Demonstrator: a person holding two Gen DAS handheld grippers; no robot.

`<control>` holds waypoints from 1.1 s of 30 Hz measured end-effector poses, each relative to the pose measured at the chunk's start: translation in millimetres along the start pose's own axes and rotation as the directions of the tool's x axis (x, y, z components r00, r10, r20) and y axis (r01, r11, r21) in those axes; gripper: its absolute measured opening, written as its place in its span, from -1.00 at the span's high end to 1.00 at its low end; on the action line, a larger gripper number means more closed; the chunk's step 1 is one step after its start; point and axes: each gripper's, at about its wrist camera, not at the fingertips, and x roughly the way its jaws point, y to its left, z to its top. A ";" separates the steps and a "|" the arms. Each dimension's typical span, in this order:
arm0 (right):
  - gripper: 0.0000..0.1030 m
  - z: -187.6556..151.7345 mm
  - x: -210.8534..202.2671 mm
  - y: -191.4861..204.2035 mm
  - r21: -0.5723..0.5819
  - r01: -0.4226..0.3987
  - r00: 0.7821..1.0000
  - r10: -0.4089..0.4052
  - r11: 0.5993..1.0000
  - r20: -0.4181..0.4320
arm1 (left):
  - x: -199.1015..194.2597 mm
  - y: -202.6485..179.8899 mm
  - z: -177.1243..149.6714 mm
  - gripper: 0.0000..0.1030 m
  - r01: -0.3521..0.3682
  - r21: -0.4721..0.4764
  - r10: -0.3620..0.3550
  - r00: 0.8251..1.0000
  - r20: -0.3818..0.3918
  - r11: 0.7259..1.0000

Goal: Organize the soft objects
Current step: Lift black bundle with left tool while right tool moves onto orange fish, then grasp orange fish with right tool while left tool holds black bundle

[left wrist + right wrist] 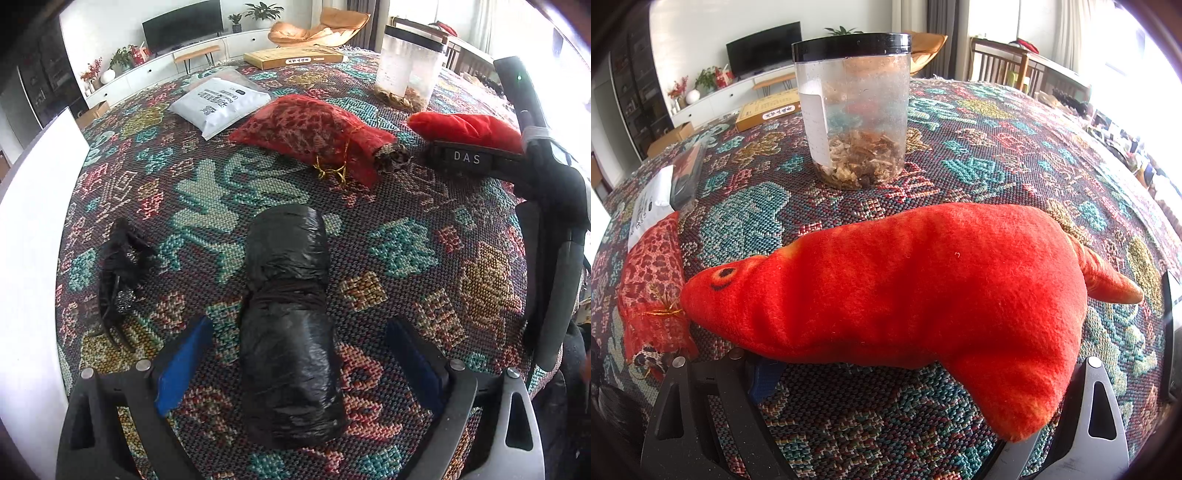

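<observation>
A black plastic-wrapped bundle (291, 325) lies on the patterned cloth between my left gripper's (299, 350) blue pads (181, 365). The jaws stand wide open on either side of it, not touching. A red plush fish (916, 291) lies across my right gripper (886, 373); its body hides most of the fingers, with one blue pad (764, 376) showing beneath. The right gripper looks open around the fish. The fish also shows in the left wrist view (469, 129), behind the right gripper's body. A red mesh pouch (314, 133) with gold cord lies mid-table; it also shows in the right wrist view (653, 284).
A clear jar (853, 110) with a black lid stands behind the fish. A white packet (221, 103) and a flat cardboard box (295, 57) lie farther back. A small black crumpled item (118, 273) lies left. A white board (29, 258) stands at the left edge.
</observation>
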 end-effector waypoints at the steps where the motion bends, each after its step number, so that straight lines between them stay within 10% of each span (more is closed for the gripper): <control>1: -0.81 0.0 0.0 -0.3 0.000 0.000 1.000 0.000 1.000 0.000 | 0.4 1.2 -1.1 -0.84 0.003 -0.005 -0.003 1.000 0.001 1.000; 9: -0.81 0.7 -1.0 -1.7 -0.006 -0.014 1.000 0.014 1.000 -0.014 | 2.6 19.8 -4.4 -0.84 0.032 -0.070 -0.031 0.999 0.014 0.997; 17: -0.78 -47.6 -54.3 -31.2 -0.252 -0.247 0.949 0.181 0.936 -0.257 | 6.4 21.7 -4.1 -0.84 0.028 -0.045 -0.027 0.999 0.036 0.999; 20: -0.78 -37.1 -86.5 -53.9 -0.270 -0.288 0.949 0.236 0.919 -0.207 | 7.7 19.9 -3.6 -0.84 0.021 -0.023 -0.020 0.999 0.039 1.000; 23: -0.78 5.7 -97.8 -52.7 -0.408 -0.264 0.963 0.220 0.874 -0.153 | 8.3 20.4 0.1 -0.84 0.030 -0.020 -0.029 0.999 0.035 0.999; 27: -0.78 36.3 -40.9 -16.2 -0.563 -0.250 0.938 0.054 0.788 -0.342 | 9.9 22.9 5.0 -0.83 0.035 -0.020 -0.035 0.999 0.022 0.999; 28: -0.73 40.3 -31.5 -9.8 -0.576 -0.240 0.946 0.056 0.782 -0.319 | 9.6 23.7 5.3 -0.78 0.033 -0.022 -0.033 0.999 0.021 0.999; 30: -0.57 45.3 -9.4 -10.0 -0.510 -0.235 0.938 0.055 0.828 -0.343 | 6.9 28.8 6.9 0.01 0.011 -0.019 -0.011 0.999 0.036 1.000; 31: -0.05 46.9 -1.3 -15.0 -0.442 -0.248 0.924 0.074 0.862 -0.375 | 3.1 33.0 7.5 0.30 0.031 -0.023 -0.030 0.999 0.040 0.999; 33: 0.28 50.3 -10.6 -23.2 -0.394 -0.258 0.927 0.111 0.882 -0.357 | -3.3 44.0 5.6 0.29 0.087 -0.060 -0.085 0.996 0.033 0.994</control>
